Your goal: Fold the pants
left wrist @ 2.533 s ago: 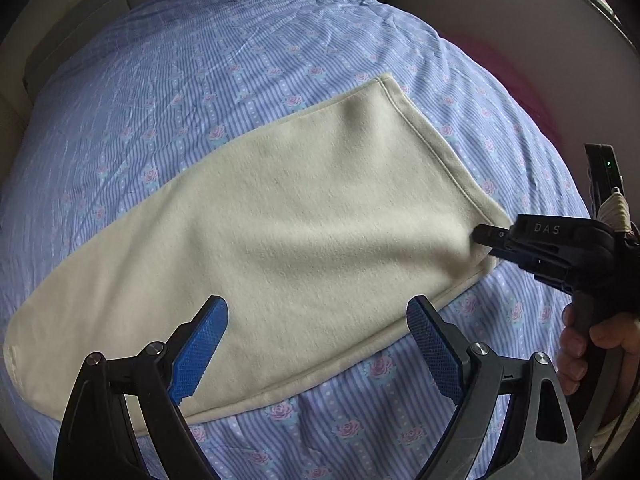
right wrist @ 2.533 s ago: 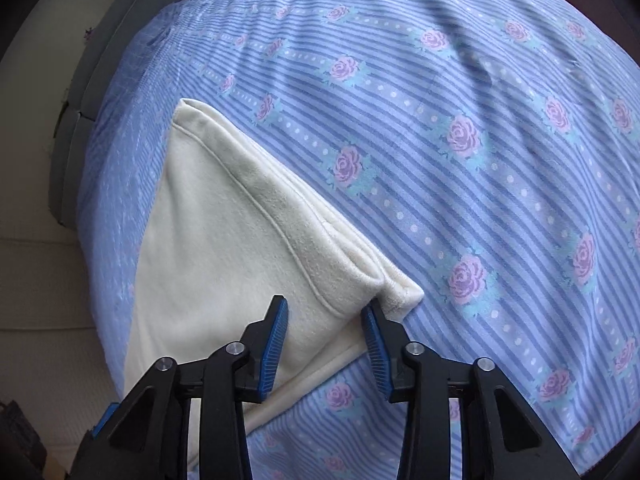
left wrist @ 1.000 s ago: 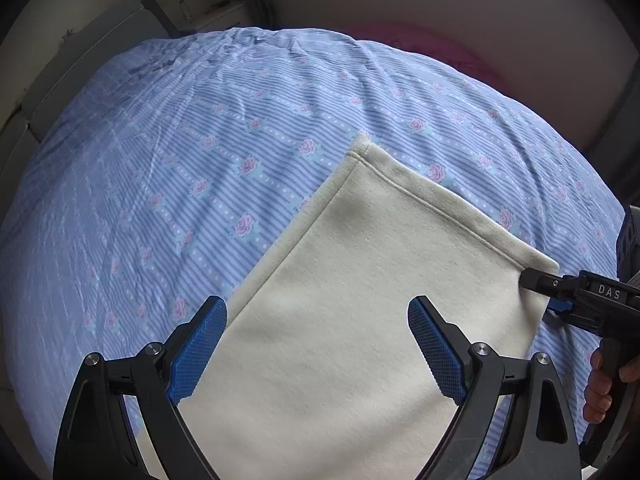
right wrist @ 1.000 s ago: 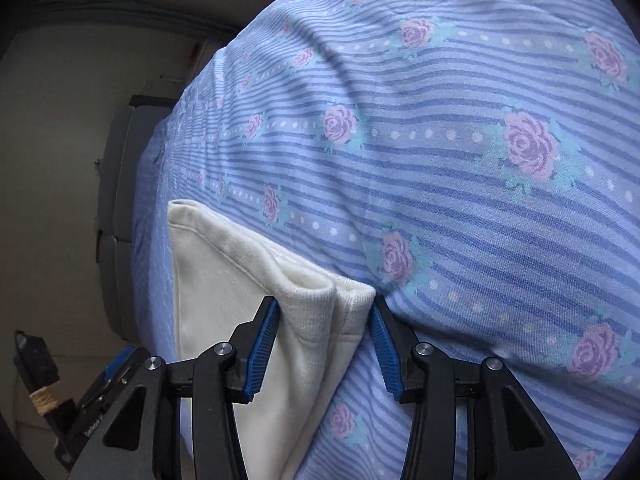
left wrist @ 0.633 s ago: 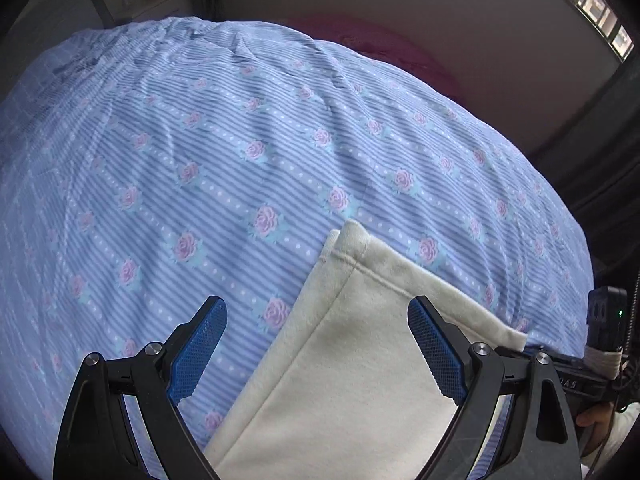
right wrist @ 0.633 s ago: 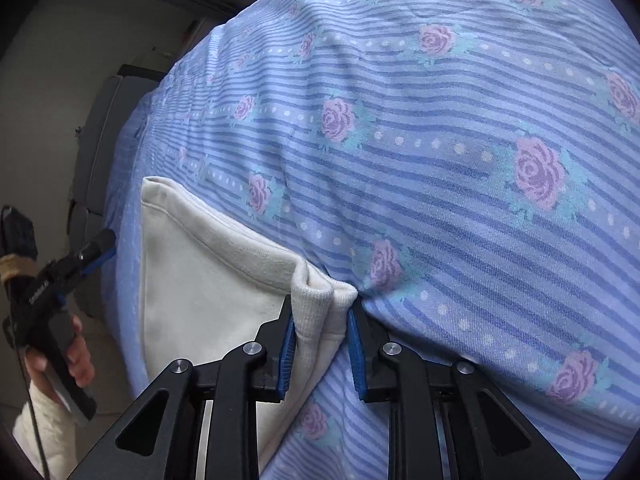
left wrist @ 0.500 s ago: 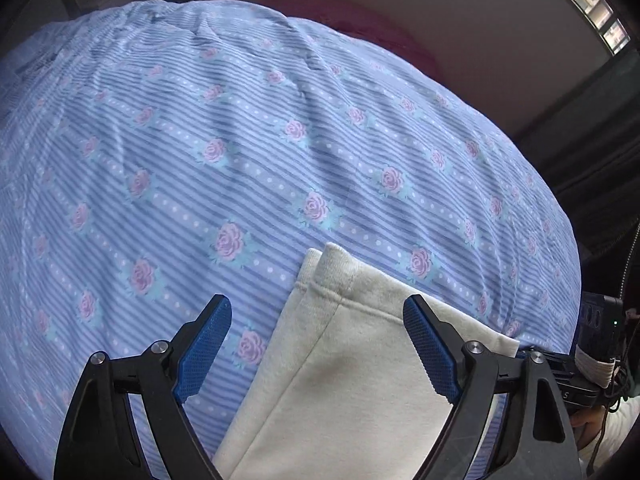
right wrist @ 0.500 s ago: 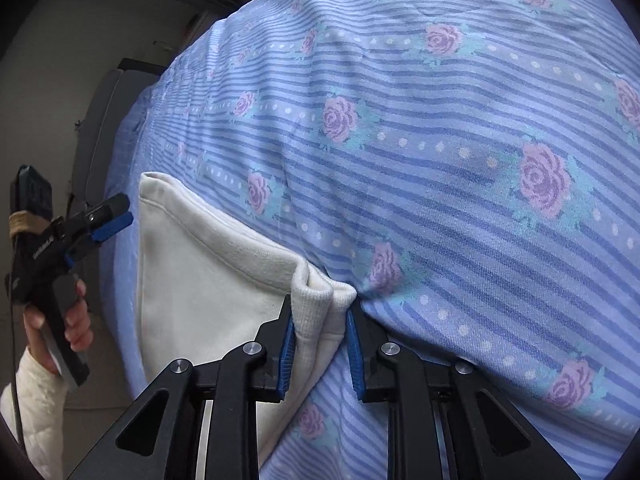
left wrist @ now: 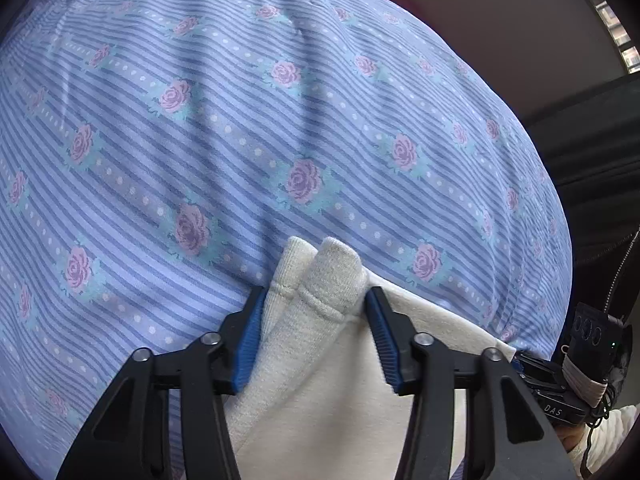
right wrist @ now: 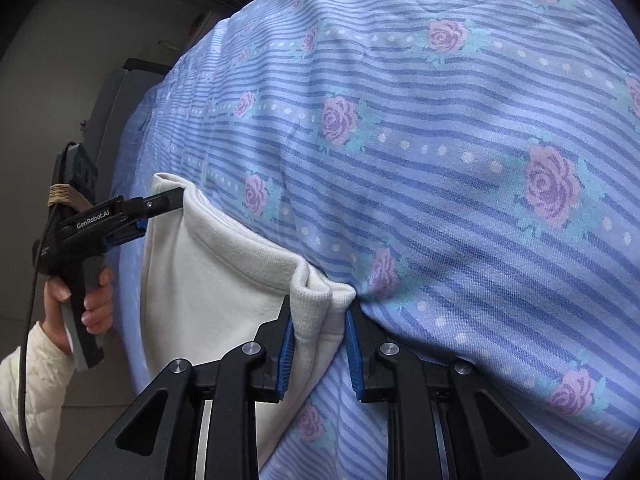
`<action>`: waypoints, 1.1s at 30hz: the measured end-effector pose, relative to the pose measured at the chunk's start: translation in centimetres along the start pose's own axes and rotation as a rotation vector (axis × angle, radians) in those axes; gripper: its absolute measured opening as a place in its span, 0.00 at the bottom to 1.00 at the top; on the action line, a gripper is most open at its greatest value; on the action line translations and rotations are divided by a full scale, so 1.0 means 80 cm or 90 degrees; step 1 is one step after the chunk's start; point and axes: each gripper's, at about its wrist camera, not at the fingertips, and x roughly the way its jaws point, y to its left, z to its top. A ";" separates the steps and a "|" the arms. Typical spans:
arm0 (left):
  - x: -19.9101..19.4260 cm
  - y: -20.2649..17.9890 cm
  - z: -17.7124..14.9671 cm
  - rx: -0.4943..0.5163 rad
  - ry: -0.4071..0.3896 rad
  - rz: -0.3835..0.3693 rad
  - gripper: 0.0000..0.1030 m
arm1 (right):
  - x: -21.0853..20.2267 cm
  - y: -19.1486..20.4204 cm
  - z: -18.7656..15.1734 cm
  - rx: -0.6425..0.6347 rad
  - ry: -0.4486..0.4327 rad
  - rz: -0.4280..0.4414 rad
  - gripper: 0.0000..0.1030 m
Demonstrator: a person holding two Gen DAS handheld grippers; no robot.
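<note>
Cream pants (left wrist: pixel 320 392) lie flat on a blue bedsheet with roses (left wrist: pixel 280 120). My left gripper (left wrist: pixel 314 296) points steeply down at one corner of the hem. Its jaws are closing, and the cloth stands bunched in a ridge between the blue pads (left wrist: pixel 250 332). In the right wrist view that same left gripper (right wrist: pixel 162 212) bites the far corner of the pants (right wrist: pixel 208 280). My right gripper (right wrist: pixel 320 320) is shut on the near corner, which is pinched into a fold. Its black housing (left wrist: pixel 556 404) shows at the lower right of the left wrist view.
The sheet (right wrist: pixel 440 160) stretches wide beyond the pants. A hand (right wrist: pixel 96 304) in a white quilted sleeve (right wrist: pixel 32 380) holds the left tool at the bed's edge. Grey furniture (right wrist: pixel 116 120) stands past that edge. A dark drape (left wrist: pixel 592 160) hangs at the right.
My left gripper swung down over the pants to the hem corner, and its wide jaws drew in around the cloth. My right gripper closed on its corner and then stayed put.
</note>
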 end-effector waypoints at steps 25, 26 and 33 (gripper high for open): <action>-0.246 -0.071 -0.082 0.039 -0.184 0.124 0.19 | -0.189 0.173 -0.033 -0.284 -0.059 0.008 0.17; -0.256 -0.070 -0.088 0.037 -0.191 0.132 0.19 | -0.196 0.186 -0.040 -0.313 -0.068 0.003 0.17; -0.307 -0.058 -0.156 0.048 -0.255 0.137 0.18 | -0.221 0.249 -0.098 -0.425 -0.106 -0.023 0.18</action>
